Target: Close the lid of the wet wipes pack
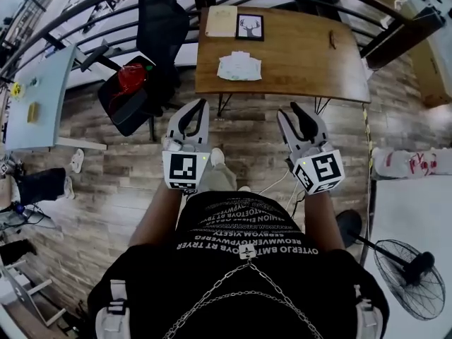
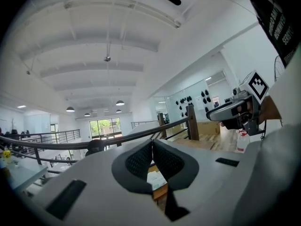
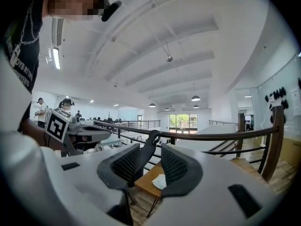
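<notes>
On the wooden table [image 1: 304,62] ahead of the person, close to its near edge, the wet wipes pack [image 1: 239,66] is seen lying flat. Its long axis is laid across the view, about parallel to that table edge. Whether its lid stands open cannot be told, because the pack is too small in all 3 views.

Both grippers are held level in front of the body, over the floor and well apart from the table. The pack lies straight ahead of them, between the lines of the 2 and a little toward the left one, so the left gripper [image 1: 198,108] is judged to be slightly nearer. In the left gripper view the pack is found just below the jaw tips, and in the right gripper view it appears low in the gap between the jaws.

The pads of the left gripper are pressed together at the tips, and nothing is held. The jaws of the right gripper [image 1: 291,111] are parted by a moderate gap, and nothing is held there either.

Before the lid can be reached, a forward approach over the near table edge is needed.
</notes>
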### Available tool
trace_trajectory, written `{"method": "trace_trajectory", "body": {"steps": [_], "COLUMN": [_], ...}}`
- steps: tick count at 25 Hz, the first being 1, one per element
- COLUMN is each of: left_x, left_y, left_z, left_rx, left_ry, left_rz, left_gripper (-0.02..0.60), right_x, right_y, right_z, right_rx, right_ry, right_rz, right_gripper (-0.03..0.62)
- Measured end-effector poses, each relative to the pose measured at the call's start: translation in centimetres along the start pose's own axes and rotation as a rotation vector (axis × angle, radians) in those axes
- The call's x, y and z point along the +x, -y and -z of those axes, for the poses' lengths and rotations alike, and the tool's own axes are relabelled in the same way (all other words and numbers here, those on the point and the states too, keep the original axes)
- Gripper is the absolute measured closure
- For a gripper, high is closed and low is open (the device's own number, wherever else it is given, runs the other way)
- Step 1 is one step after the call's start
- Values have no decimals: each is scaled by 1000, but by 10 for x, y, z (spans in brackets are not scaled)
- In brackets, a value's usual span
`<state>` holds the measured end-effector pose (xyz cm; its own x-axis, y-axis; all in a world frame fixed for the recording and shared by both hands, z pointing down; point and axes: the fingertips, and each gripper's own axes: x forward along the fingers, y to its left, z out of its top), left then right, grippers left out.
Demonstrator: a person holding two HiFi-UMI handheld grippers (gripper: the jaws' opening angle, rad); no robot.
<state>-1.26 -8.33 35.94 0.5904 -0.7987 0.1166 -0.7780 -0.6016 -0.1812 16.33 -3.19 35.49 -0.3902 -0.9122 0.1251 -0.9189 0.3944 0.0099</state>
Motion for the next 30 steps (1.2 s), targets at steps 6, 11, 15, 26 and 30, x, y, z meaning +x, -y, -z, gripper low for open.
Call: {"method": "trace_trajectory", "body": {"steps": [6, 11, 15, 26, 30], "left_x": [39, 72, 93, 128, 133], "left_y": [-19, -33, -42, -83, -97], "left_z": [-2, 1, 2, 19, 32], "left_rx": [-7, -9, -5, -30, -41], "left_ry": [-5, -13, -20, -37, -55], "left_rz": [35, 56, 76, 95, 79], "left_gripper": [553, 552, 553, 554, 552], "right_x": [31, 59, 78, 131, 147], "right_y": [20, 37, 46, 46, 41], "right_z": [-2, -3, -3, 7, 14], "right_rx": [11, 19, 28, 48, 51], "right_ry": [-18, -24, -31, -90, -105], "right_rz": [27, 42, 48, 40, 14], "right_gripper": [467, 467, 467, 468, 468]}}
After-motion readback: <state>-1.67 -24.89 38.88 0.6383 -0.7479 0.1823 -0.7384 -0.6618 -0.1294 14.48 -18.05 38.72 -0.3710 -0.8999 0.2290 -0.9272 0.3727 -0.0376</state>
